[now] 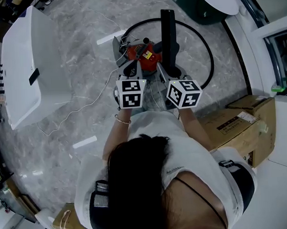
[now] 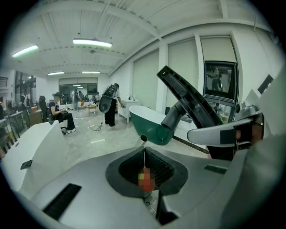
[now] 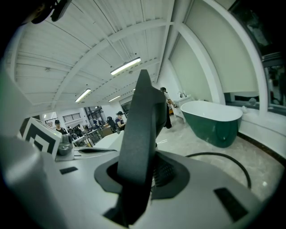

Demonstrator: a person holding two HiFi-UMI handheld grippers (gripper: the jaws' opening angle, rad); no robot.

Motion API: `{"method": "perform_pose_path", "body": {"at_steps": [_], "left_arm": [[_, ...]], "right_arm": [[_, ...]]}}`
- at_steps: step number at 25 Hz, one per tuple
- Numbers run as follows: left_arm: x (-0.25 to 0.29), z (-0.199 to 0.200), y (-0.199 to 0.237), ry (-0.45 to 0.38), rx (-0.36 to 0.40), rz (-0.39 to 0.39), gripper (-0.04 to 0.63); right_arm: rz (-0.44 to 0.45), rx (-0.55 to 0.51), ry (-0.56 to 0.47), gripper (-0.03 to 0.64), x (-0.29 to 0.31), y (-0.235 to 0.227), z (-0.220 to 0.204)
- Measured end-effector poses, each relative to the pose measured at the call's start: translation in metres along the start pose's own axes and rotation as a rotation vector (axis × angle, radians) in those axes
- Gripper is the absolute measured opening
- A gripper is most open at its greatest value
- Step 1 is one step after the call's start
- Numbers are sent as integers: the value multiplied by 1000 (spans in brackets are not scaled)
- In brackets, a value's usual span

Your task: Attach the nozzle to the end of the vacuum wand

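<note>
My right gripper (image 1: 166, 68) is shut on a black vacuum nozzle (image 1: 168, 32), a long flat head that stands up from the jaws. In the right gripper view the nozzle (image 3: 142, 134) fills the gap between the jaws of the right gripper (image 3: 143, 174). My left gripper (image 1: 134, 70) is just to its left, above a red vacuum cleaner (image 1: 143, 52) on the floor. In its own view the left gripper (image 2: 145, 154) is shut with nothing visible between the jaws, and the nozzle (image 2: 192, 100) shows at the right. A black hose (image 1: 209, 52) loops around the vacuum. I cannot make out the wand's end.
A white bathtub (image 1: 23, 69) stands at the left and a dark green bathtub (image 2: 154, 125) lies farther off. Cardboard boxes (image 1: 243, 121) sit at the right by the wall. A thin white cable (image 1: 81, 107) trails across the marble floor. People (image 2: 109, 105) stand in the background.
</note>
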State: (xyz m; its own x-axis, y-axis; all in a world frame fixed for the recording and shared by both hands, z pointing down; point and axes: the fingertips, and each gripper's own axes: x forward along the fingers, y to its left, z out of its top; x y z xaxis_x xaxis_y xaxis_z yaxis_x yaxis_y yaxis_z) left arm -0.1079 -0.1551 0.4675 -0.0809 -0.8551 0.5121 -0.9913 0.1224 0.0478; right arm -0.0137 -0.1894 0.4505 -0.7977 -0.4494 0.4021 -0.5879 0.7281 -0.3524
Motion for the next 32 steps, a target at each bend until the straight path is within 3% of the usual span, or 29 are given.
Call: {"method": "perform_pose_path", "body": {"at_steps": [17, 23, 30, 32], "left_arm": [[54, 9, 45, 5, 96, -88, 5], [80, 6, 48, -14, 171, -197, 7], [100, -3, 42, 1, 271, -277, 136], [108, -7, 44, 5, 343, -276, 176]], "right_arm": [[-103, 29, -22, 114, 49, -12, 22], [-145, 53, -21, 114, 64, -16, 22], [-163, 85, -43, 114, 69, -17, 23], [-163, 92, -41, 114, 69, -15, 22]]}}
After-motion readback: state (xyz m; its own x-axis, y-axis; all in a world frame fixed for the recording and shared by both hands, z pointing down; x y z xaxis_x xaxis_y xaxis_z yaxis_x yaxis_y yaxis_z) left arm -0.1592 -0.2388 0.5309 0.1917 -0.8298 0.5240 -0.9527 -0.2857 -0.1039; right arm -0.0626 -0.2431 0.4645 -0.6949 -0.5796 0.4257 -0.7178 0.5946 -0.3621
